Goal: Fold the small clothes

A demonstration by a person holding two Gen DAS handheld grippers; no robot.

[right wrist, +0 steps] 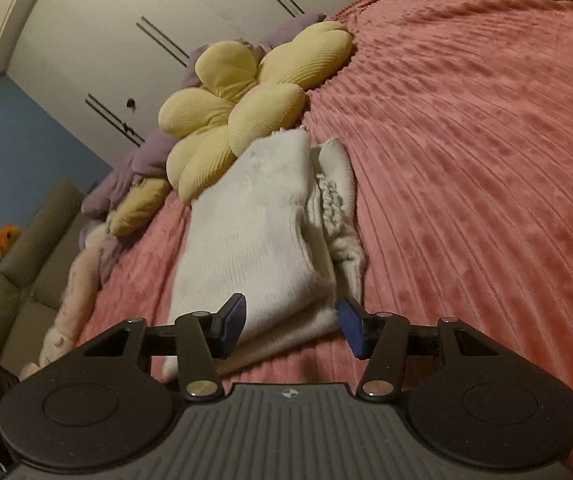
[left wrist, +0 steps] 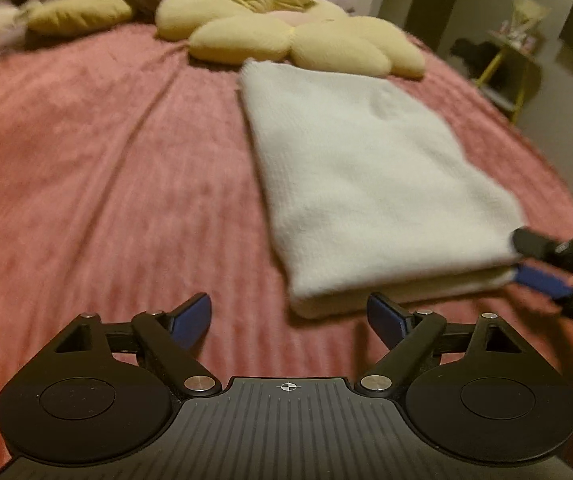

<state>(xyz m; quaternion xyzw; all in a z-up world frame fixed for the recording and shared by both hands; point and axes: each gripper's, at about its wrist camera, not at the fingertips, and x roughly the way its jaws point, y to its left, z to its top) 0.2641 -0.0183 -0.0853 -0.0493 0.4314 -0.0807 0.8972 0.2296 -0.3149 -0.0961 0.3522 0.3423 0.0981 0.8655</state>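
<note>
right wrist: folded white garment (right wrist: 254,232) between right gripper (right wrist: 292,322) – untouched

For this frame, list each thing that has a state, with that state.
White knit garment: folded into a long stack, flat on the bed.
Left gripper: open, empty, just short of the garment's near edge.
Right gripper: jaws apart, straddling the garment's near corner, pads not pressing.
Flower cushion: lying at the garment's far end.
Pink bedspread: spread out.
</note>
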